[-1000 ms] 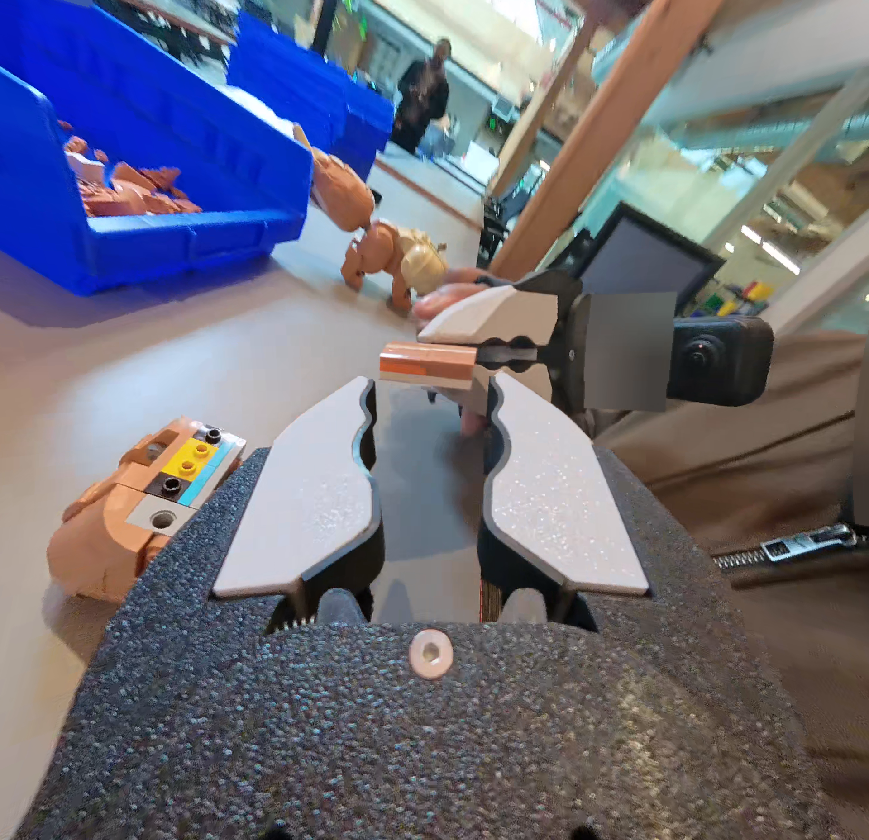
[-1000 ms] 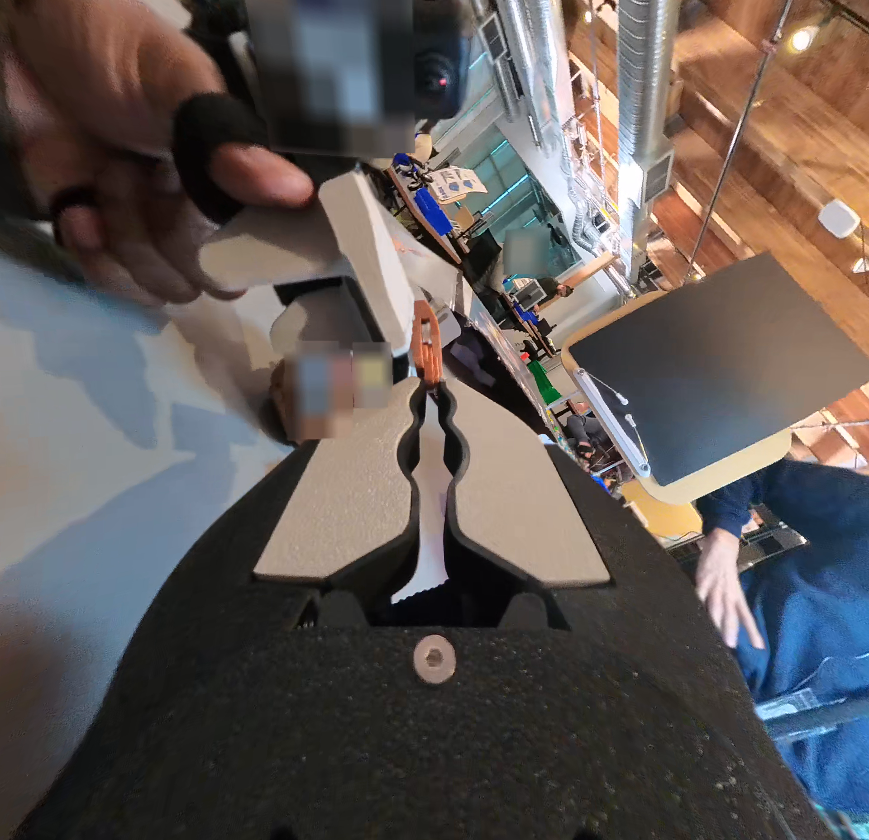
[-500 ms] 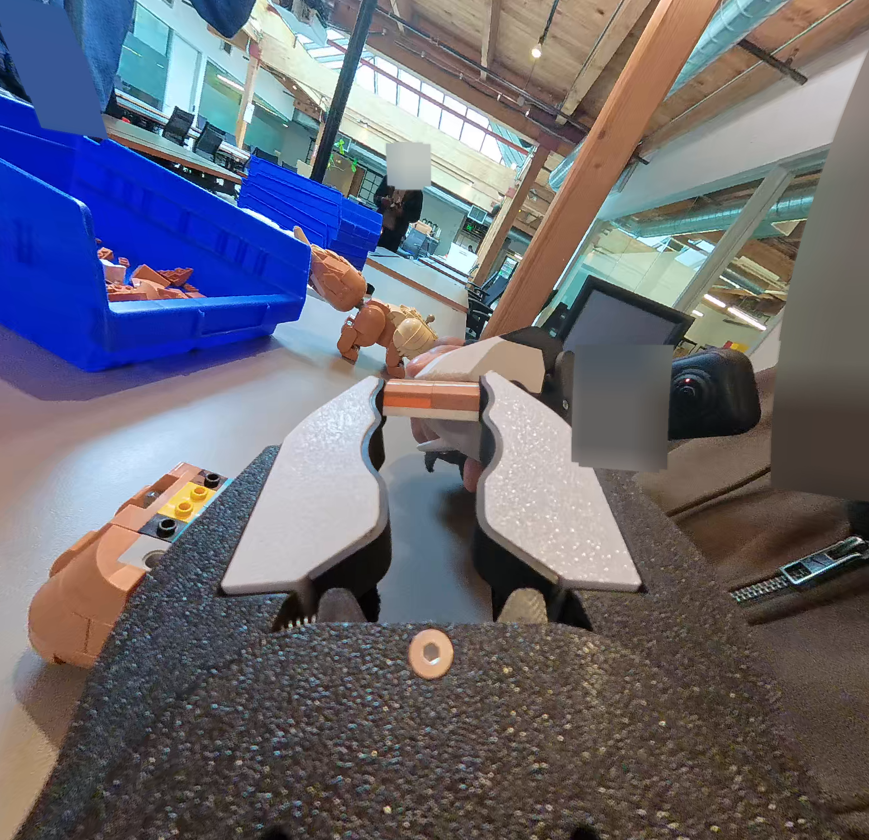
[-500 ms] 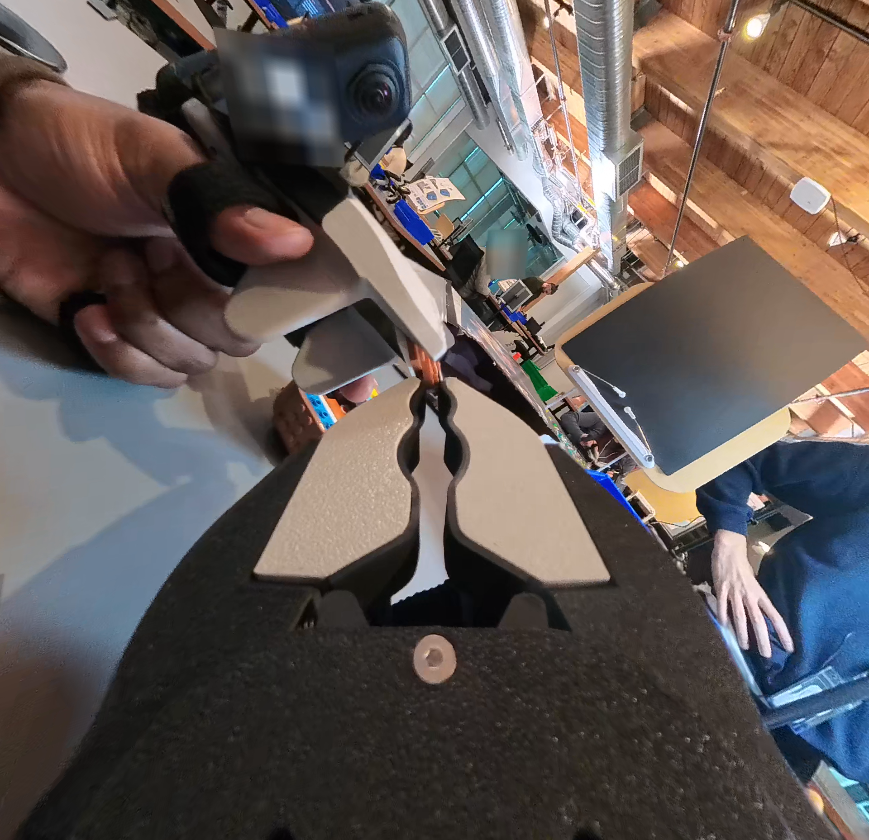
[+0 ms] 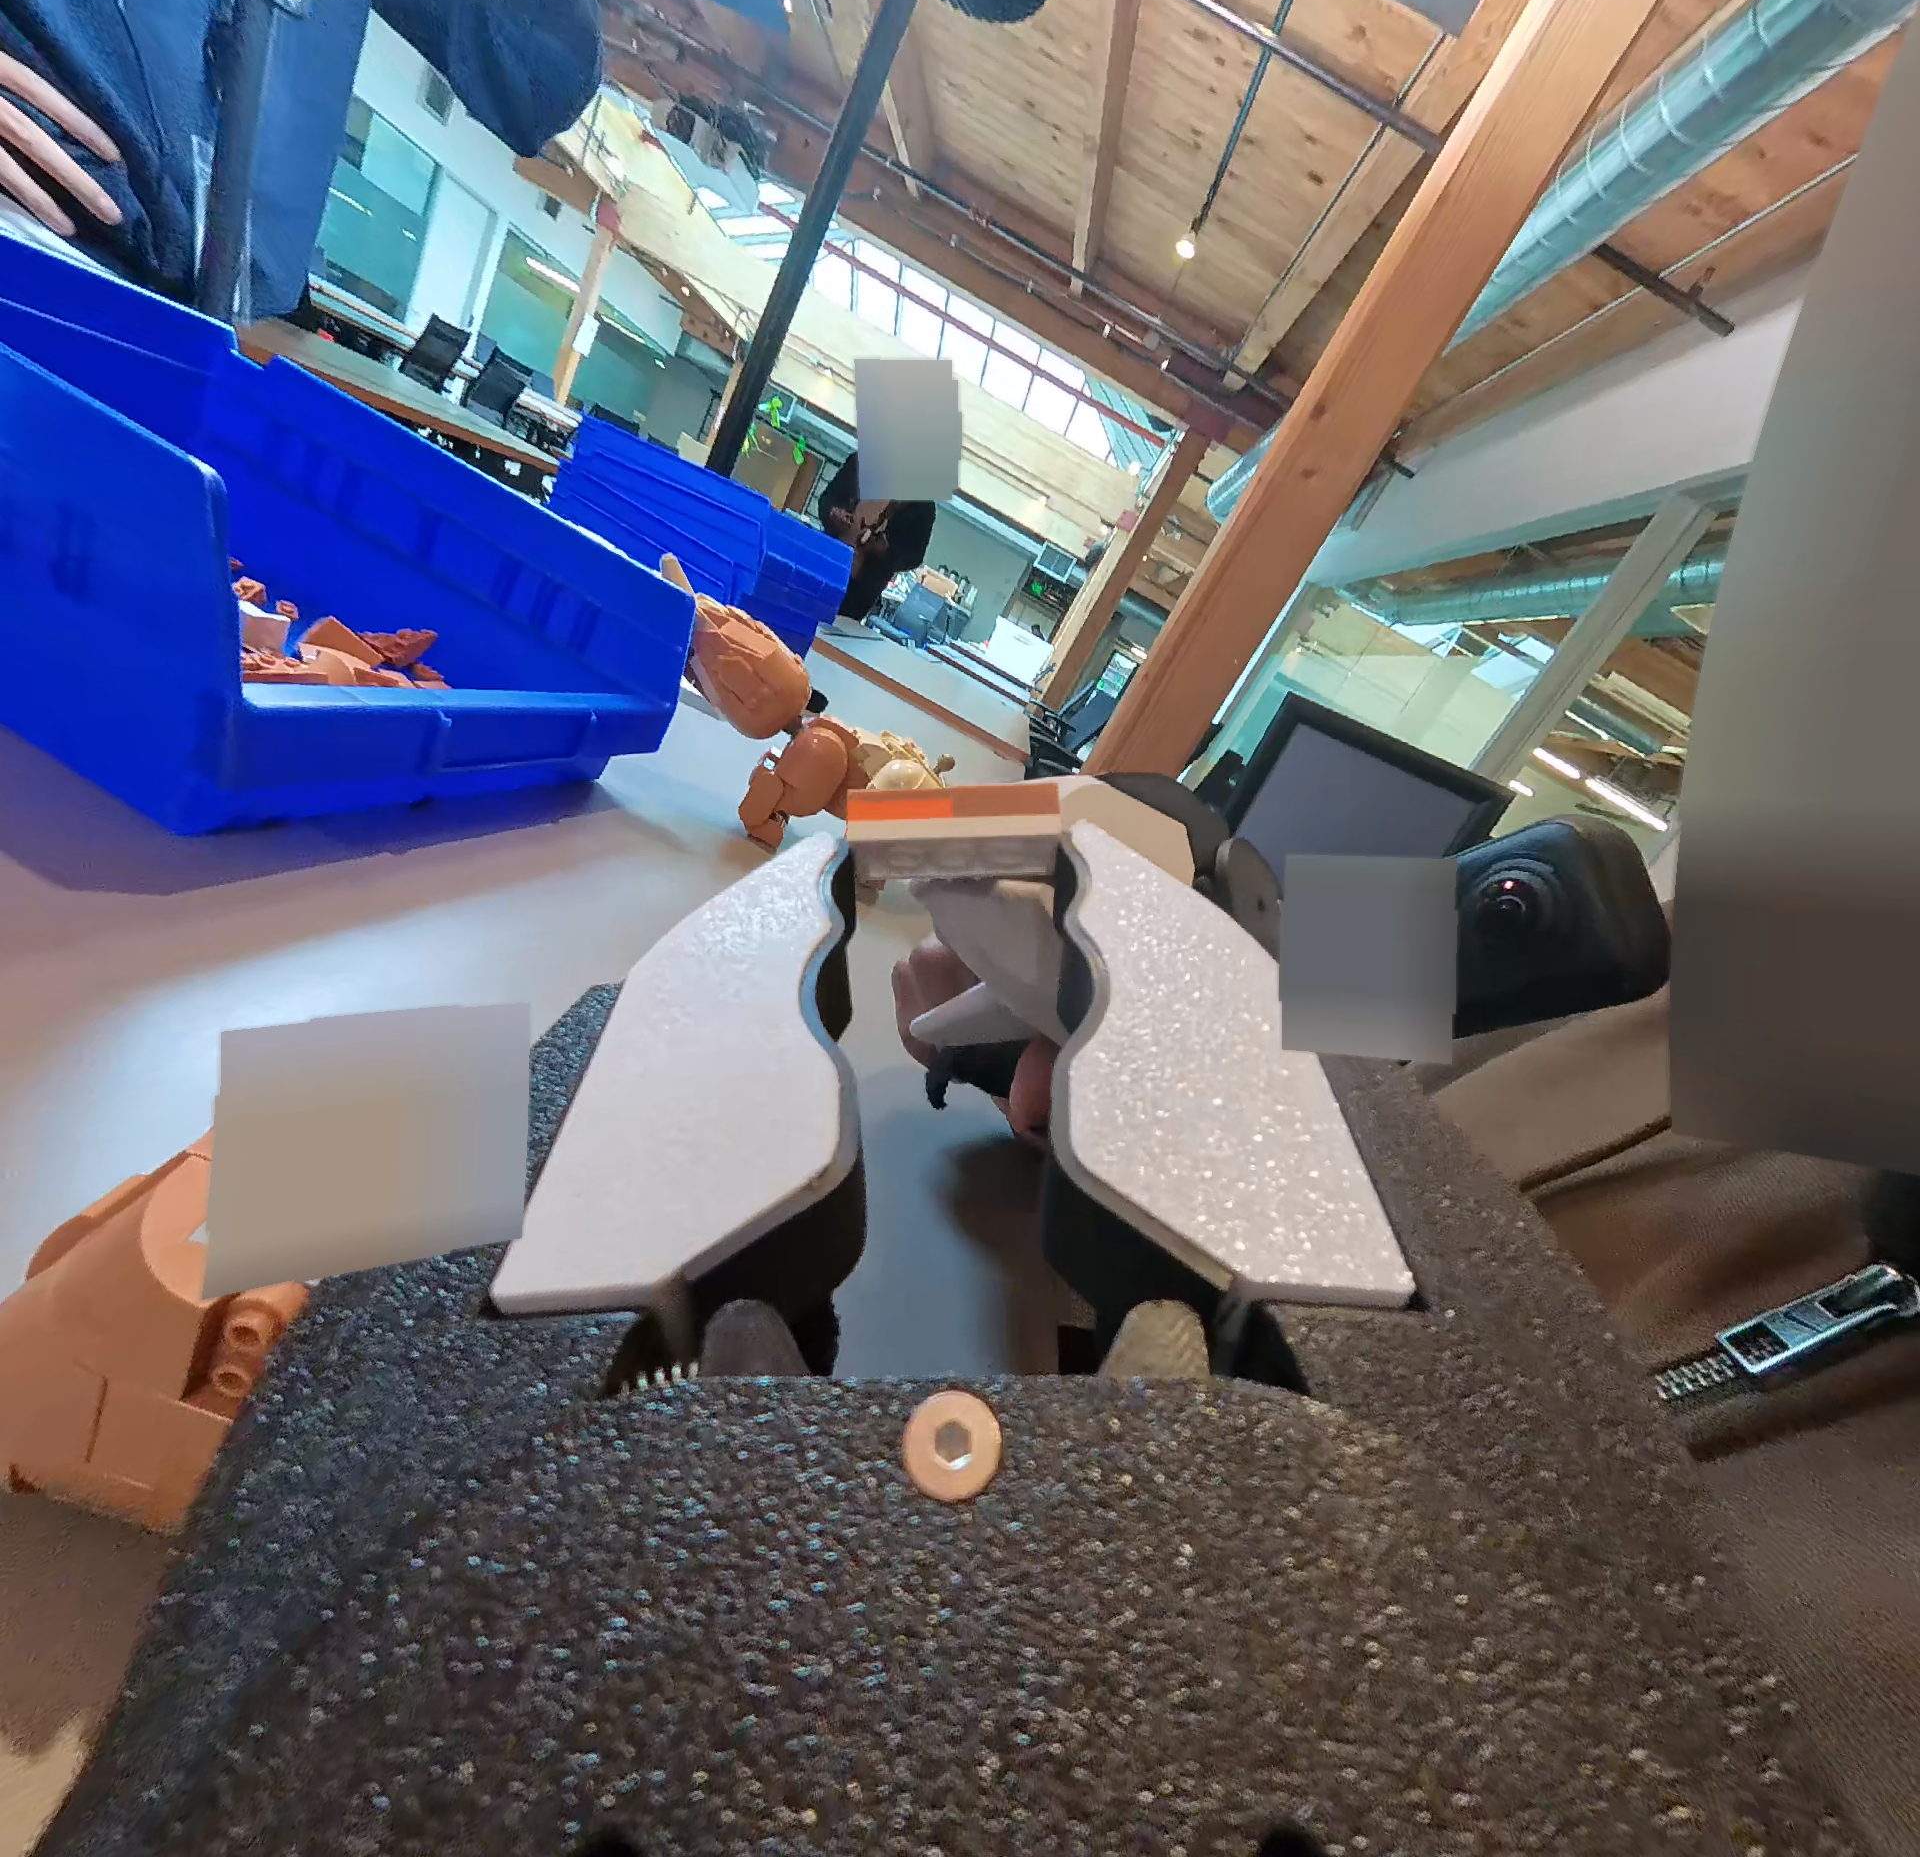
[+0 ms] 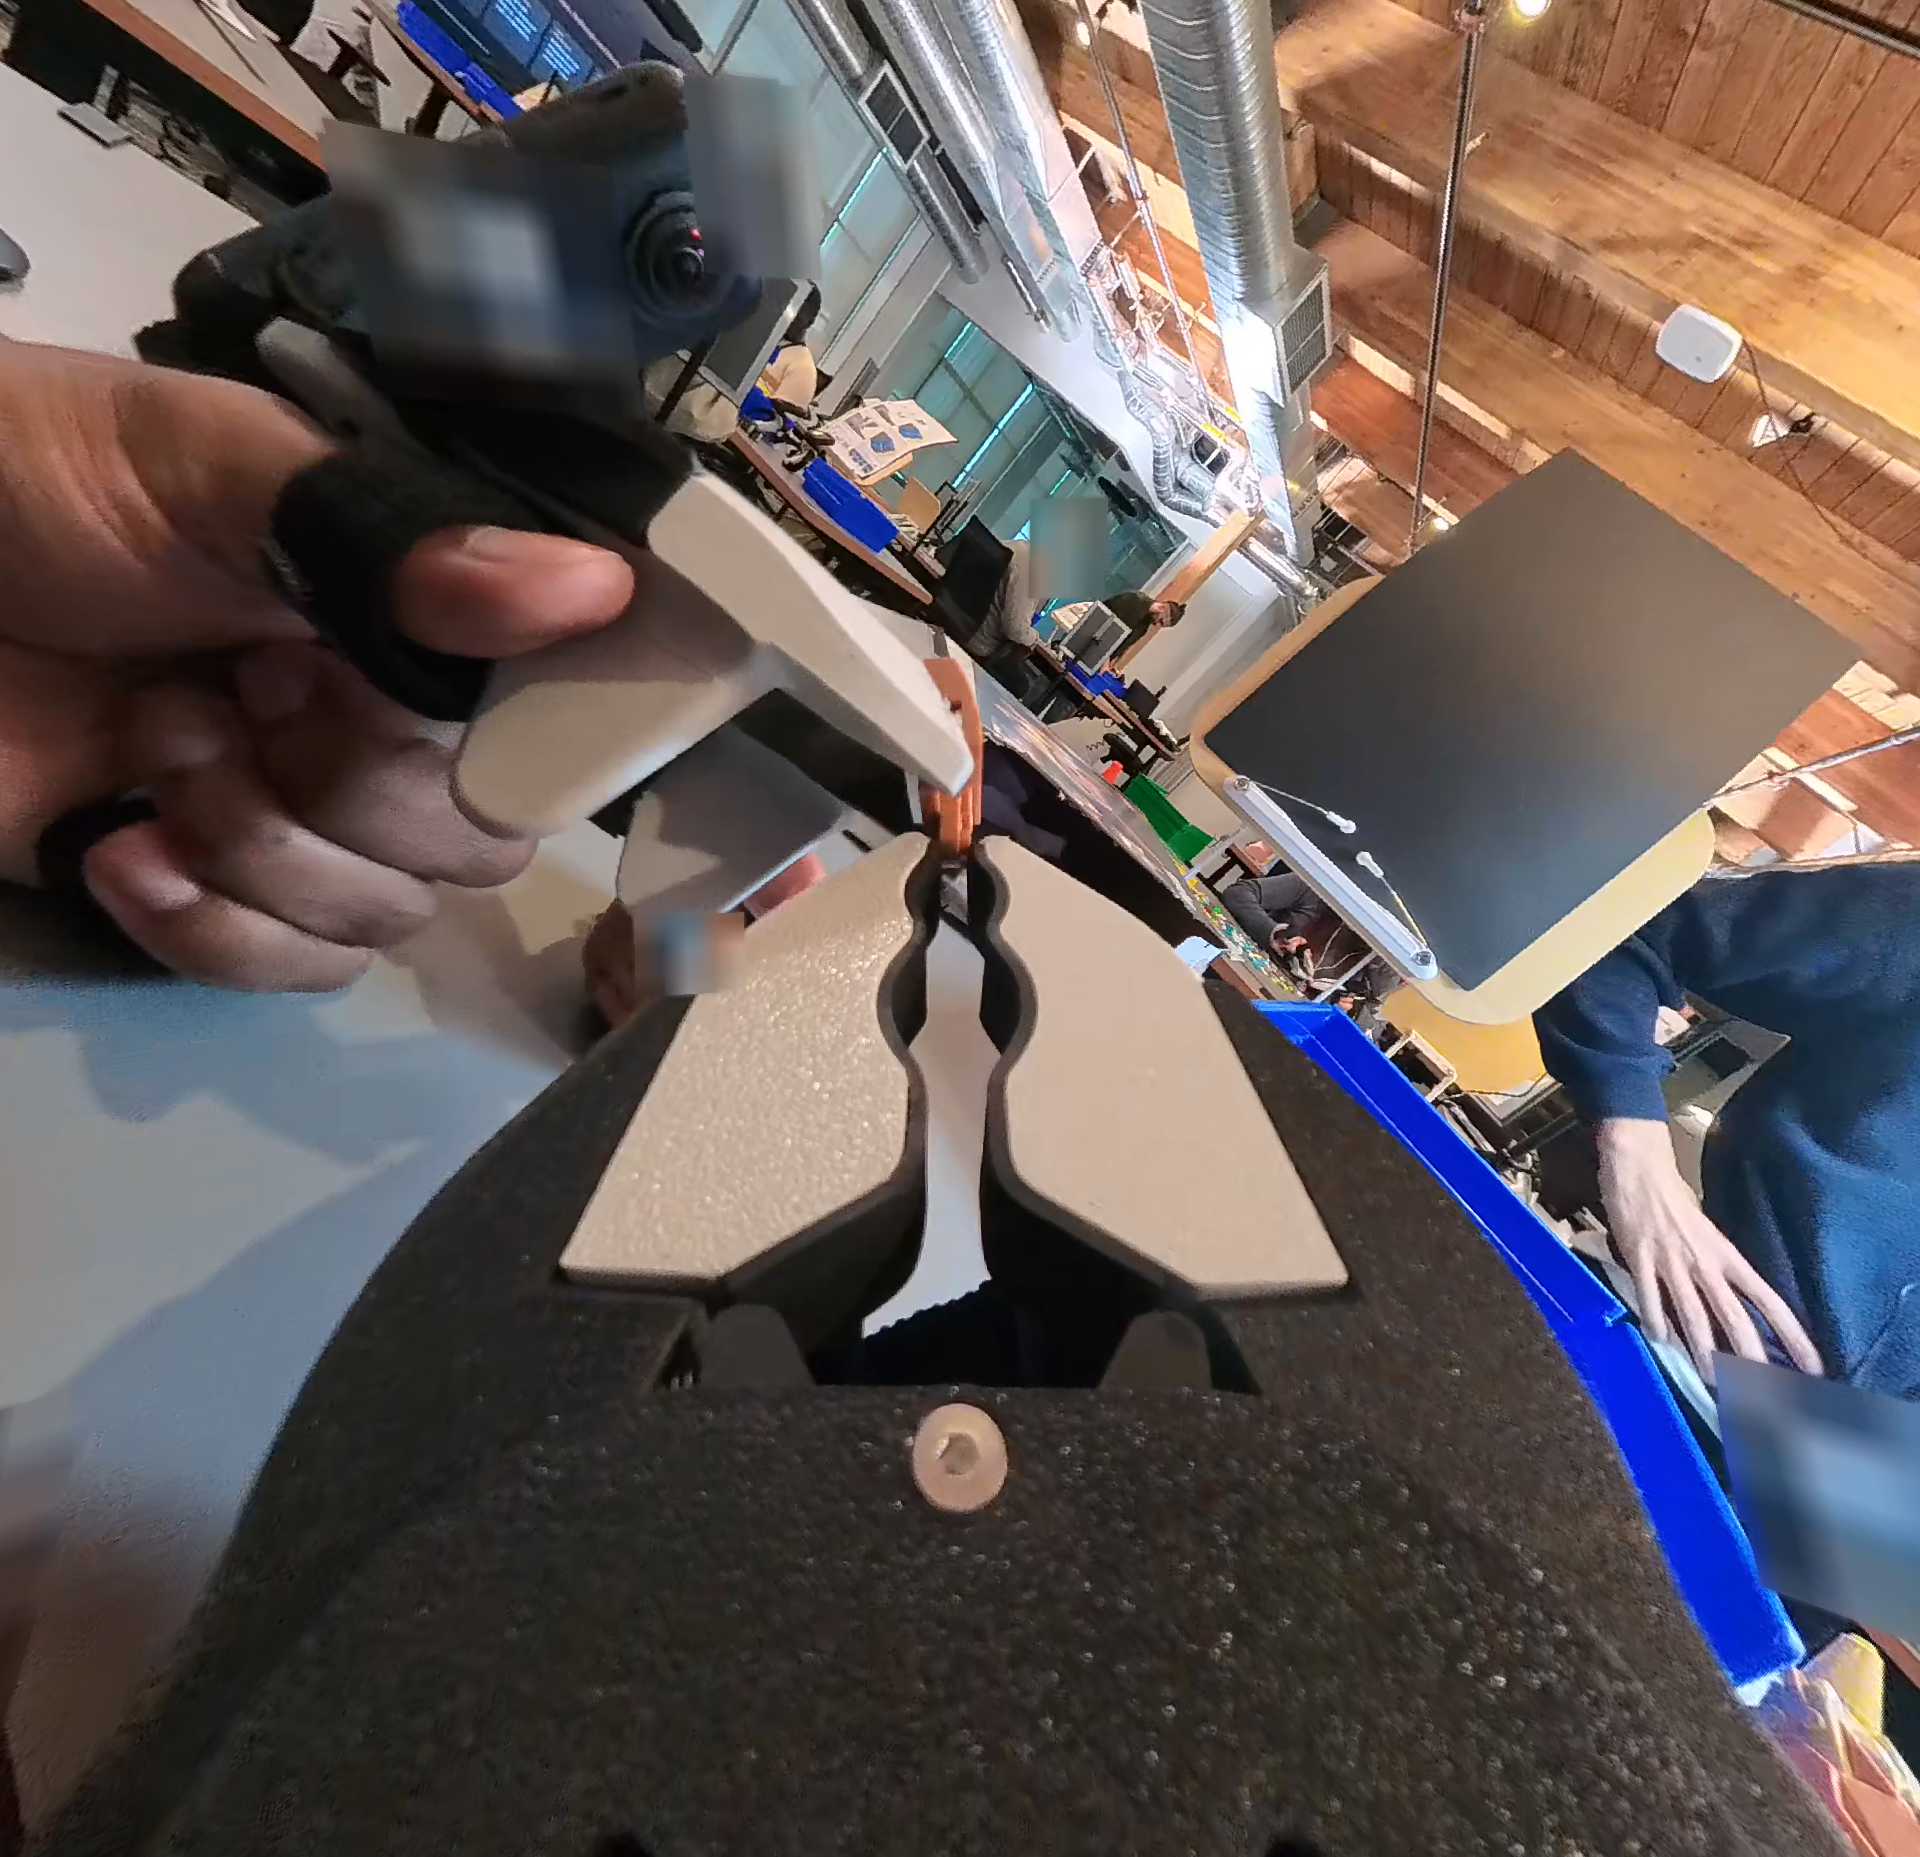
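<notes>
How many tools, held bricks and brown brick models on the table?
Grey two-finger tools: 2, left tool and right tool
Orange-and-tan flat brick plate, gripped by both: 1
Brown brick-built models on the grey table: 2, near model and far model
Total: 5

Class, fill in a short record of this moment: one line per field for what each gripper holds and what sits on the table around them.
left gripper: closed on the ends of the small brick piece
right gripper: pinching the same piece edge-on
table: grey
blue bin: far left, brown bricks inside
brick figure: beside the bin
brown brick build: near left, partly blurred
</notes>
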`<action>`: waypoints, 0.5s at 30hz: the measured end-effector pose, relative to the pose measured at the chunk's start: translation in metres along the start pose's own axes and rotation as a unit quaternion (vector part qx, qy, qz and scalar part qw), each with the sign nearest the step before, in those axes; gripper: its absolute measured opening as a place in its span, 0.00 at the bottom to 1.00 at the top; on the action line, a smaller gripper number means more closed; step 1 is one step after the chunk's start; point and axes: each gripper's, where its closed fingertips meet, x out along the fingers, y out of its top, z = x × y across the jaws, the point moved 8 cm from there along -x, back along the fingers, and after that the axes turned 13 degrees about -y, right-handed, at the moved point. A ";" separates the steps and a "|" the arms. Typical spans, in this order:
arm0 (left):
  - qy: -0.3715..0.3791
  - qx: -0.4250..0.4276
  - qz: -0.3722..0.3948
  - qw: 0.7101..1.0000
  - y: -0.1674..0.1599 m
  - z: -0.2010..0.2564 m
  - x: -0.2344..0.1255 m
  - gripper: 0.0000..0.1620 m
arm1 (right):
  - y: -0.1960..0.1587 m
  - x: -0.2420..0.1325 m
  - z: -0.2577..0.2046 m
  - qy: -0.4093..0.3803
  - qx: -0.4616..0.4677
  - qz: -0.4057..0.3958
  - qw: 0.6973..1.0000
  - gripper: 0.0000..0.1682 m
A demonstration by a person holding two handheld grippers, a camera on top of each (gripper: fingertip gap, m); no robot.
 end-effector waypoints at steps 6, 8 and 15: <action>-0.015 0.016 -0.007 1.000 0.001 0.003 -0.002 0.22 | 0.004 -0.003 -0.002 -0.005 -0.039 0.027 0.999 0.02; -0.017 0.002 -0.015 1.000 0.002 0.003 -0.002 0.22 | 0.003 -0.003 -0.004 -0.010 -0.082 0.035 0.996 0.03; -0.002 -0.034 -0.049 0.998 0.003 0.000 -0.003 0.22 | 0.001 -0.002 -0.006 -0.004 -0.156 0.048 0.987 0.03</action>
